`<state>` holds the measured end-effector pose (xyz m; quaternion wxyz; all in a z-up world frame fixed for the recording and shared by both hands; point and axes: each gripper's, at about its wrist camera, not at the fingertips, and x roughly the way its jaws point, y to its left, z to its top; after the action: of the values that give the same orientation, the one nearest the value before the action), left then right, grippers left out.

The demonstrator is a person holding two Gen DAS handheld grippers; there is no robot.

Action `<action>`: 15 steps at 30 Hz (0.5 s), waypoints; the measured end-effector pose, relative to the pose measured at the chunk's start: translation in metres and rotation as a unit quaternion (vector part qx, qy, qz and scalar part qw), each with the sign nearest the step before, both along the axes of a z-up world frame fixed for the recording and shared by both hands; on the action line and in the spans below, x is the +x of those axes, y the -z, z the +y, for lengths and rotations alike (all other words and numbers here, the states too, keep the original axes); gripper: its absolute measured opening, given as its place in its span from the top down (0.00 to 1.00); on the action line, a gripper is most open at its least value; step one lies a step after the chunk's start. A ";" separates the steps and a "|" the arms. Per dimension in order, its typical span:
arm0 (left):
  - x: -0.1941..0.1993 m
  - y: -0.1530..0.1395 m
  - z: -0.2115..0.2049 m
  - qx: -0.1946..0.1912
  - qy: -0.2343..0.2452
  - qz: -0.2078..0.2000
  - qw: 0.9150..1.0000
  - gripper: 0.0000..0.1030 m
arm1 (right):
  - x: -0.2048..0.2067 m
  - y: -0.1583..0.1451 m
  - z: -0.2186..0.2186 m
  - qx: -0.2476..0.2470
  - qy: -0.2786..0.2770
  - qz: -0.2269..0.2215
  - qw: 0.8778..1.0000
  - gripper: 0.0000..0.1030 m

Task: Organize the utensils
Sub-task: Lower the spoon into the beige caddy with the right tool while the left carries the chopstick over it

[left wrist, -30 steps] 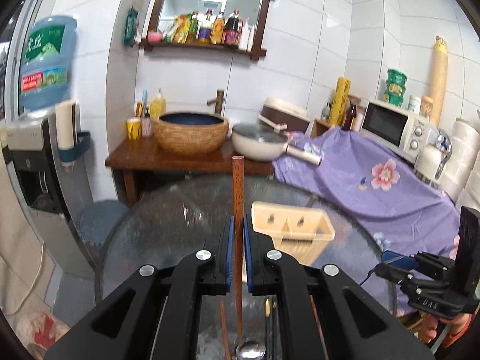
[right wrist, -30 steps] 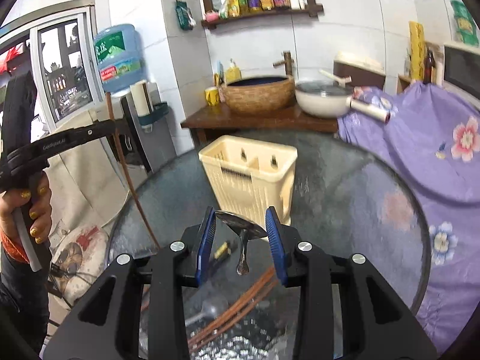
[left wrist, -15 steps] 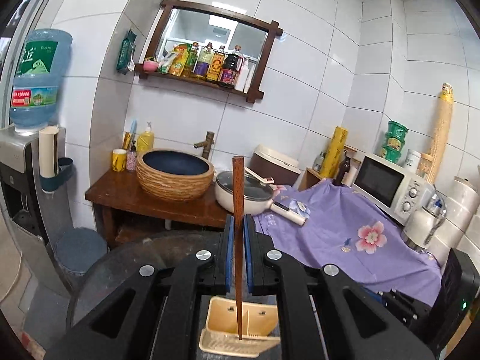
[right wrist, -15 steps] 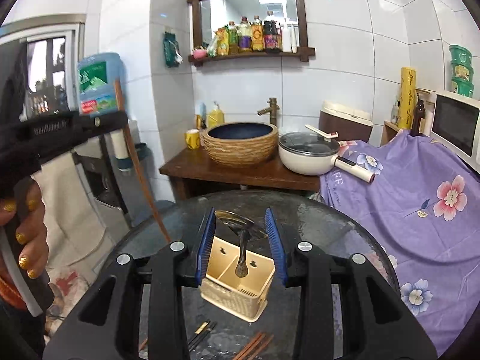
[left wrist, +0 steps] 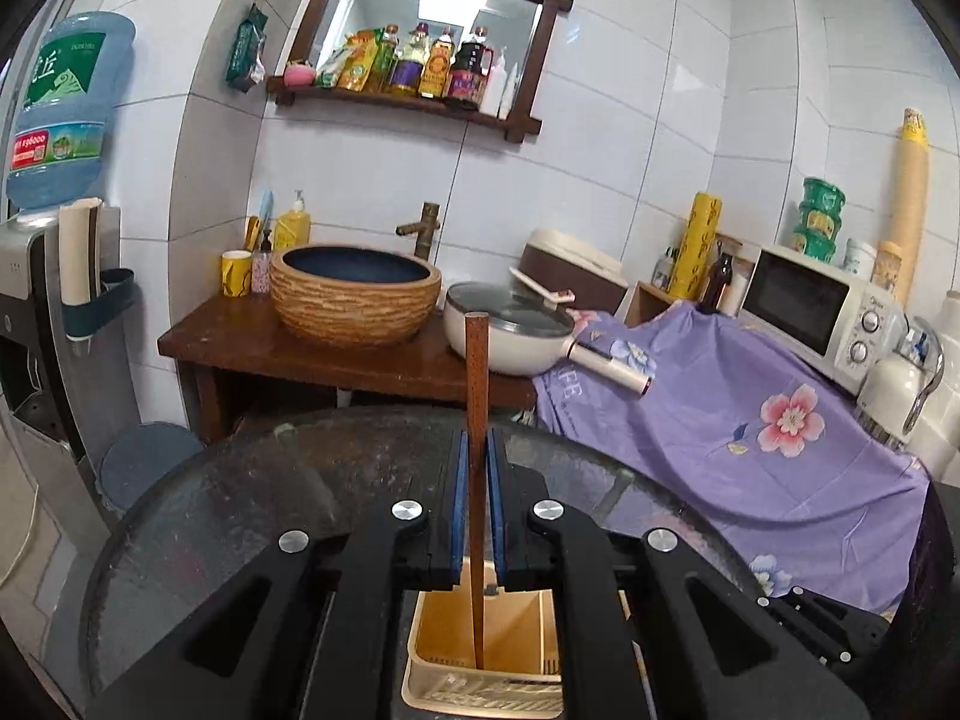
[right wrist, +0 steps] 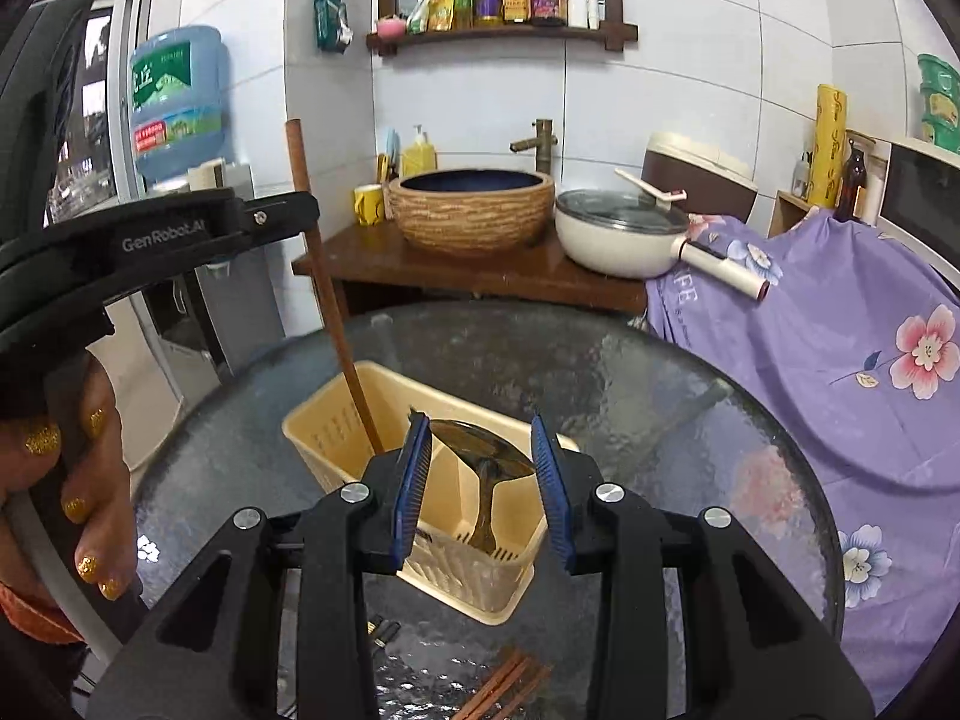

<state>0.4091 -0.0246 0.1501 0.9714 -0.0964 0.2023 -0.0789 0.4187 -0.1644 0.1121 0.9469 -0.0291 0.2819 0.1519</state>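
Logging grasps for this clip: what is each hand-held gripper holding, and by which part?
Left hand-held gripper: a wooden chopstick, pinched around mid-length. Right hand-held gripper: a metal spoon, clamped across its bowl.

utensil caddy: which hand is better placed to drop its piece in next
Left, marginally. Its claw holds the chopstick upright with the tip already low inside the caddy. The right claw grips the spoon over the other compartment, handle down too, so it looks nearly as ready.
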 end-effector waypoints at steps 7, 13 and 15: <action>0.005 0.031 -0.002 0.016 0.006 0.030 0.999 0.94 | 0.004 0.022 -0.001 0.005 0.003 0.011 1.000 0.66; 0.004 0.041 -0.004 0.029 0.005 0.031 0.999 0.94 | 0.003 0.023 -0.001 0.003 0.005 0.004 1.000 0.66; 0.004 0.041 -0.005 0.034 0.007 0.030 0.999 0.94 | 0.003 0.024 -0.002 0.005 0.008 0.002 1.000 0.66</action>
<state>0.4128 -0.0296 0.1086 0.9670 -0.0639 0.2347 -0.0755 0.4216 -0.1663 0.0884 0.9476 -0.0218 0.2832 0.1458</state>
